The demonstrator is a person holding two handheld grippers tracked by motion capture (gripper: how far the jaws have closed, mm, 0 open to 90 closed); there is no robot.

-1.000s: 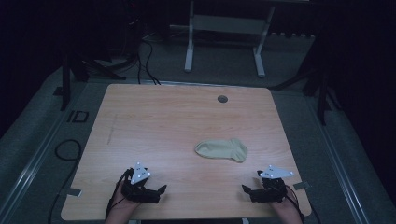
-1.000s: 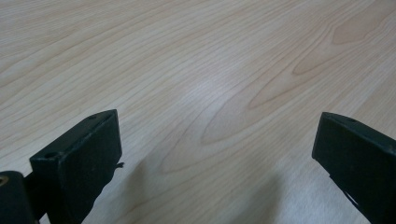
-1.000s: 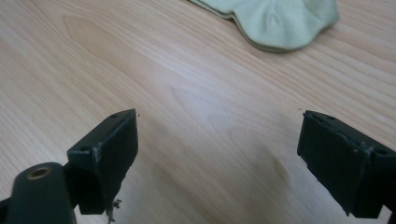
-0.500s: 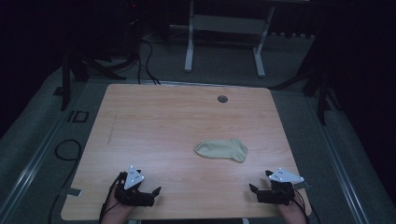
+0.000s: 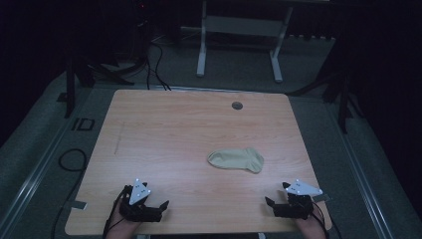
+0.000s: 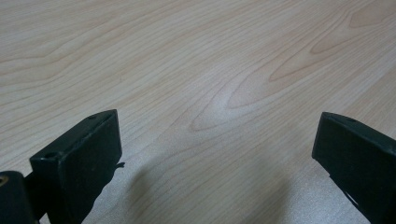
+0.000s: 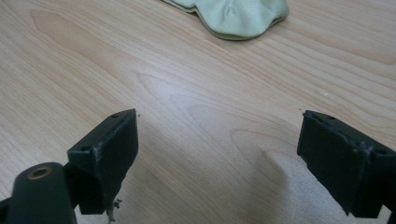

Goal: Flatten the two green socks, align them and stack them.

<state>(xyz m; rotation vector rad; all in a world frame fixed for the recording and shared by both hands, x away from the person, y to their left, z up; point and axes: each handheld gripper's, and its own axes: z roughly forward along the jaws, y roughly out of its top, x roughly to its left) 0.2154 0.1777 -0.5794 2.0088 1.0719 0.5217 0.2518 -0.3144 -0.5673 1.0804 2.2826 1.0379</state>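
- While both hands sit low at the near edge of the table (image 5: 164, 129), the left gripper (image 5: 149, 211) rests near the front left corner, its jaws spread wide with bare wood between them in the left gripper view.
- At the front right corner, the right gripper (image 5: 278, 206) lies level with the other, jaws pointing inward and likewise wide apart, holding nothing.
- Bare wood runs between the two grippers, which are well apart.
- Farther in, right of centre, the sock (image 5: 236, 160) lies flat and alone, closer to the right gripper; the right gripper view shows its edge (image 7: 238, 16) ahead of the jaws, untouched.
- Beyond it, open tabletop reaches a small round grommet (image 5: 237, 105) near the far edge.
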